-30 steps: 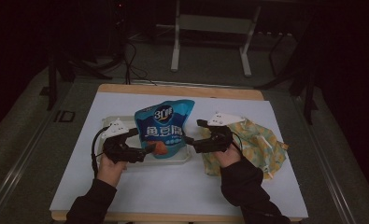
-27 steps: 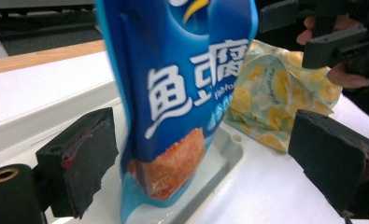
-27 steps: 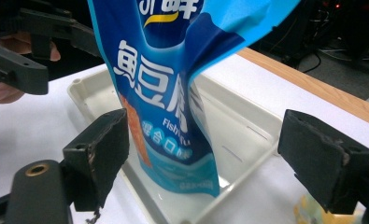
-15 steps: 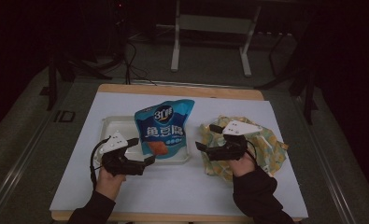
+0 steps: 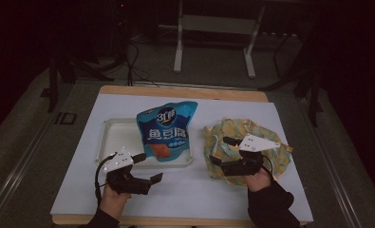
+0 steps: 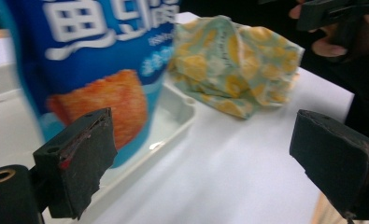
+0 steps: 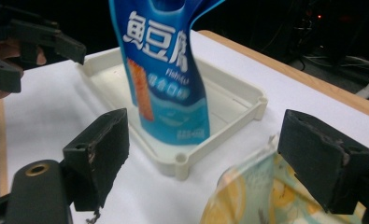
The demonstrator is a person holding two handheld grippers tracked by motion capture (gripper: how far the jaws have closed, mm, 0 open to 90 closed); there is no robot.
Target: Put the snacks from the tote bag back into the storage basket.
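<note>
A blue snack bag (image 5: 166,130) stands upright in a white tray (image 5: 114,137); it also appears in the left gripper view (image 6: 93,60) and the right gripper view (image 7: 168,70). My left gripper (image 5: 147,167) hovers open in front of the tray's near edge, its jaws empty (image 6: 205,158). My right gripper (image 5: 222,150) is open over the left part of a yellow-green patterned cloth bag (image 5: 251,137), with nothing between its jaws (image 7: 205,158). Neither gripper touches the snack bag.
The tray's rim (image 7: 238,100) lies between the two grippers. The patterned cloth (image 6: 233,70) sits crumpled on the white table cover right of the tray. A wooden table edge (image 5: 185,91) runs along the back. Bare white surface lies at the front middle.
Both grippers have pulled back from the sides of the snack bag toward the person and spread apart. The bag stays standing in the tray.
</note>
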